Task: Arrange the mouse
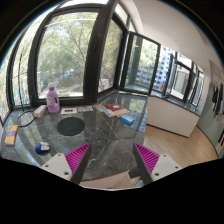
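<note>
My gripper [112, 160] is open over the near edge of a grey marbled table [100, 140], and nothing sits between its magenta pads [78, 155]. A round dark mouse mat [70, 125] lies on the table beyond the left finger. A small dark and white object [42, 148], possibly the mouse, rests to the left of the left finger near the table's edge. I cannot make out its shape.
A pink bottle [52, 98] stands at the table's far left by the windows. A stack of books [115, 107] and a blue item [127, 119] lie at the far right. A yellow item [10, 138] sits at the left edge. Wooden floor [175, 150] lies to the right.
</note>
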`<action>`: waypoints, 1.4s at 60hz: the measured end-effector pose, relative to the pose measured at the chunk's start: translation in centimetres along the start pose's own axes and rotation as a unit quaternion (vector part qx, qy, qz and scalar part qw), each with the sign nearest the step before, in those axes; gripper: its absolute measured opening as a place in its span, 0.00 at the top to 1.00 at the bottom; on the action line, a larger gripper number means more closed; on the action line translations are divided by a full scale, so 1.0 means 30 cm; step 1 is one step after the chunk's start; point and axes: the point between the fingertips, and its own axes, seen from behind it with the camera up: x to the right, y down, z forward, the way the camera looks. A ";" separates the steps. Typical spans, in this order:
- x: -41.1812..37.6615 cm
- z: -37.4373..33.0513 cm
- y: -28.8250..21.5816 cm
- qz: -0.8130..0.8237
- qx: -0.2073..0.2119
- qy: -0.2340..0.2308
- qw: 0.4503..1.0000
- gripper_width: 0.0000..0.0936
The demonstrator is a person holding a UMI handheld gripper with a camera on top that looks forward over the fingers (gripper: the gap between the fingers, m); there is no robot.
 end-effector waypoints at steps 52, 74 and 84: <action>-1.224 0.107 0.516 -0.016 -0.042 -0.180 0.983 0.09; -1.465 0.461 0.435 0.023 -0.053 -0.155 0.986 0.09; -1.509 0.561 0.375 0.027 -0.053 -0.153 0.986 0.10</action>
